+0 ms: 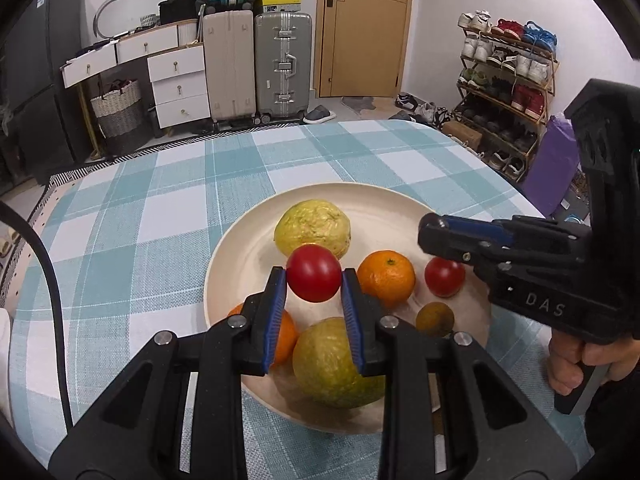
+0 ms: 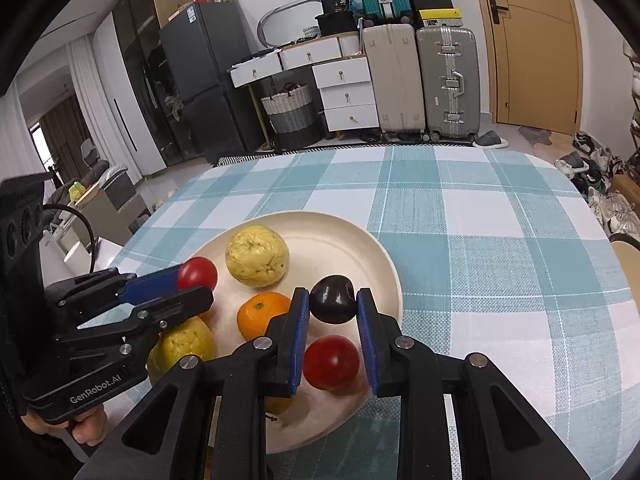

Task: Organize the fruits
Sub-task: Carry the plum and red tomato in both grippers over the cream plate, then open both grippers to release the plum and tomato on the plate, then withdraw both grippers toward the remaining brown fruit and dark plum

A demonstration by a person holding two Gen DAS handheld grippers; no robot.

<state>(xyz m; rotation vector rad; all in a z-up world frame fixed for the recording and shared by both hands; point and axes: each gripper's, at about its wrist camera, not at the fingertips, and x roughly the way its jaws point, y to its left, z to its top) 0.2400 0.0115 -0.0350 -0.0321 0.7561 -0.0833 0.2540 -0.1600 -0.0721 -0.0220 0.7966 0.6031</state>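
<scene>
A cream plate [image 1: 240, 248] [image 2: 344, 236] on the checked tablecloth holds several fruits. My left gripper [image 1: 314, 280] is shut on a red tomato [image 1: 314, 273] [image 2: 197, 273] and holds it above the plate. My right gripper [image 2: 333, 300] is shut on a dark plum [image 2: 333, 299] above the plate's right side; in the left wrist view it [image 1: 430, 236] comes in from the right and the plum is hidden. On the plate lie two yellow-green guavas [image 1: 312, 226] [image 1: 334, 364], two oranges [image 1: 386, 278] [image 1: 285, 336], another red tomato [image 1: 444, 277] [image 2: 331, 362] and a small brownish fruit [image 1: 435, 319].
The table [image 2: 480, 216] carries a blue and white checked cloth. Suitcases [image 1: 256, 64], white drawers [image 1: 178, 80], a woven basket [image 1: 118, 108], a wooden door [image 1: 364, 28] and a shoe rack [image 1: 504, 92] stand behind. A black cable [image 1: 52, 288] hangs at the left.
</scene>
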